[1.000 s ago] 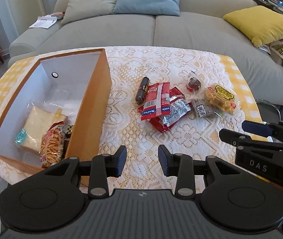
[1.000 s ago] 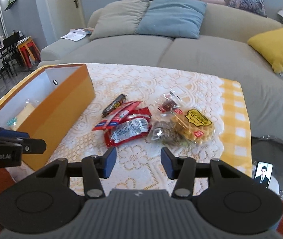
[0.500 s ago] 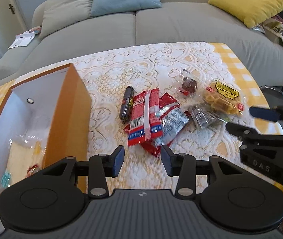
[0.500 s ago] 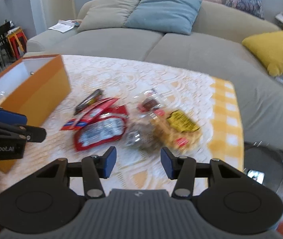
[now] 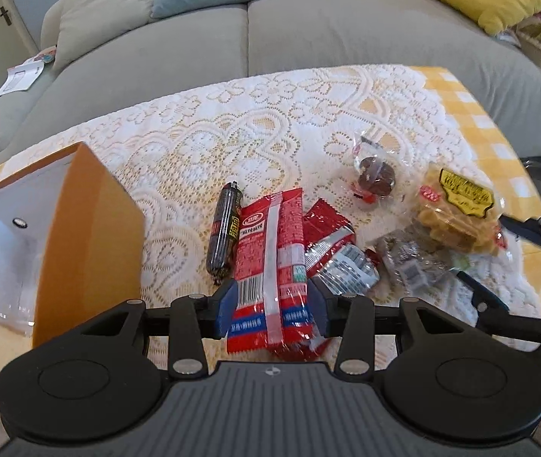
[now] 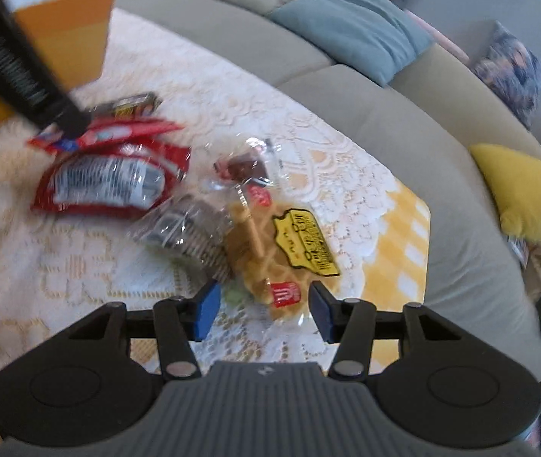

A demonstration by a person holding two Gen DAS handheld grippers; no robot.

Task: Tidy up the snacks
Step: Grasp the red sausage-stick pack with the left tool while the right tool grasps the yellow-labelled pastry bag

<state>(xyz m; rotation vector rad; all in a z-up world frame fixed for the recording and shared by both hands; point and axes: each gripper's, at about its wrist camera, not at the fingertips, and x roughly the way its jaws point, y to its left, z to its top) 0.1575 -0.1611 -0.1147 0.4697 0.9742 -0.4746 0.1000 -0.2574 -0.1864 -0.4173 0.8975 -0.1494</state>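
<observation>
My left gripper (image 5: 273, 304) is open and straddles the near end of a long red packet (image 5: 270, 243) lying flat on the lace cloth, with a pad at each long edge. Beside the packet lie a dark sausage stick (image 5: 224, 236) and a red-and-silver packet (image 5: 333, 255). My right gripper (image 6: 262, 304) is low over the near end of a waffle packet (image 6: 266, 255) with a yellow label. Its jaws are opening and no pad presses on the packet. A dark biscuit packet (image 6: 182, 228) and a wrapped chocolate cake (image 6: 240, 167) lie close by.
An orange box (image 5: 87, 236) with white inner walls stands at the table's left, holding snacks. A finger of the left gripper (image 6: 34, 87) crosses the right wrist view's upper left. A grey sofa (image 5: 308, 34) with cushions runs behind the table. The yellow checked table edge (image 6: 396, 266) is at the right.
The left gripper moved right from the box and sank until its fingers straddle the red packet. The right gripper rolled and dropped onto the waffle packet. Both jaws stand slightly wider.
</observation>
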